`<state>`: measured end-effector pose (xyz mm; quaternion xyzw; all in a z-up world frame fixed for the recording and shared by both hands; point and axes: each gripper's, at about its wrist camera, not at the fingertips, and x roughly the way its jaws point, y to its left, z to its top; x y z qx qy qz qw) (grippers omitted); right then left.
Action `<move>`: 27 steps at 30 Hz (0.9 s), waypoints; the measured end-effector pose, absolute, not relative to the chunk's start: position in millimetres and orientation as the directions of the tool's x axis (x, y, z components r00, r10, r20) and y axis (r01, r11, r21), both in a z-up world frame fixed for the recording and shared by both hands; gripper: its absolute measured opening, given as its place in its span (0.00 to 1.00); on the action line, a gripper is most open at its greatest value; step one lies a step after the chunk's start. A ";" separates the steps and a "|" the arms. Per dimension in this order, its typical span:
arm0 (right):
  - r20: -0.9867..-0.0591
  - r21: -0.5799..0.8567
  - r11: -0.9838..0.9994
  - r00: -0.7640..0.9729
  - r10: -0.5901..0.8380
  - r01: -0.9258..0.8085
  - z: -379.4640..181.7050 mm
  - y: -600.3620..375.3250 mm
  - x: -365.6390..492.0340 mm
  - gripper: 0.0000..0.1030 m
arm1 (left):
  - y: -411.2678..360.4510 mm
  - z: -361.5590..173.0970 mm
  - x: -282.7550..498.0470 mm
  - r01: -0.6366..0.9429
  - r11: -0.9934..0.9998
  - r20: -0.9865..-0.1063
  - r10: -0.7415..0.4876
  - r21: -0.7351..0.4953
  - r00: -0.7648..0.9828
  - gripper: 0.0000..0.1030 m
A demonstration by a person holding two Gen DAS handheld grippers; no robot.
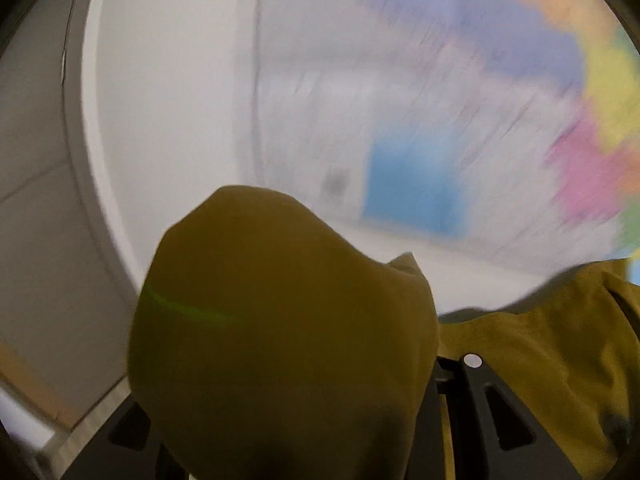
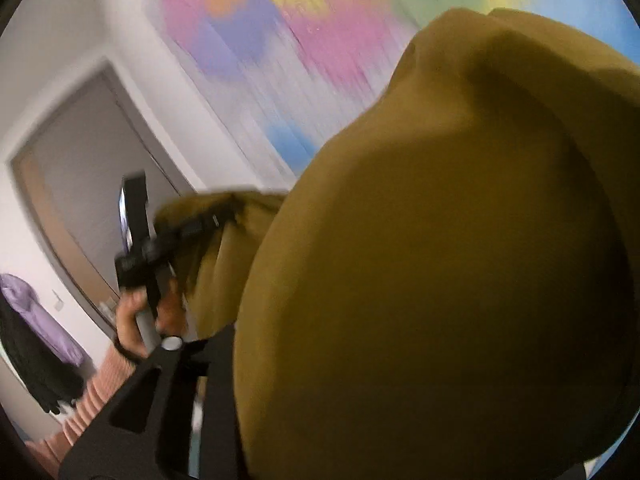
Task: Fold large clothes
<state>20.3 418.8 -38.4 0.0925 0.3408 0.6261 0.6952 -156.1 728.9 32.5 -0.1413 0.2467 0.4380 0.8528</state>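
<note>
A mustard-yellow garment (image 1: 280, 320) is held up in the air and billows over both cameras. In the left wrist view it covers the fingers of my left gripper (image 1: 288, 420) and stretches off to the right. In the right wrist view the same garment (image 2: 440, 260) drapes over my right gripper (image 2: 320, 400) and hides its fingertips. The left gripper (image 2: 188, 228) shows there at mid left, hand-held, shut on a bunched edge of the cloth. Both views are motion-blurred.
A wall with a pastel multicolour hanging (image 2: 280, 40) fills the background. A grey door (image 2: 88, 168) stands at left, with a purple and a black garment (image 2: 36, 320) hanging beside it. White wall and ceiling (image 1: 160, 100) show in the left view.
</note>
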 end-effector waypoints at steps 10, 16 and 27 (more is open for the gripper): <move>-0.483 0.461 0.143 -0.112 0.869 -0.876 -25.6 329.6 5.4 0.59 | 760.3 -36.5 -178.4 -0.834 0.539 -0.640 0.602 -0.115 0.477 0.44; -0.403 0.289 0.235 0.105 0.909 -0.928 33.6 272.0 24.9 0.60 | 754.1 -44.1 -181.7 -0.827 0.545 -0.644 0.585 -0.138 0.493 0.45; -0.476 0.415 0.197 -0.028 0.879 -0.888 -8.3 317.2 45.6 0.16 | 749.1 -37.2 -175.0 -0.808 0.568 -0.635 0.568 -0.157 0.523 0.43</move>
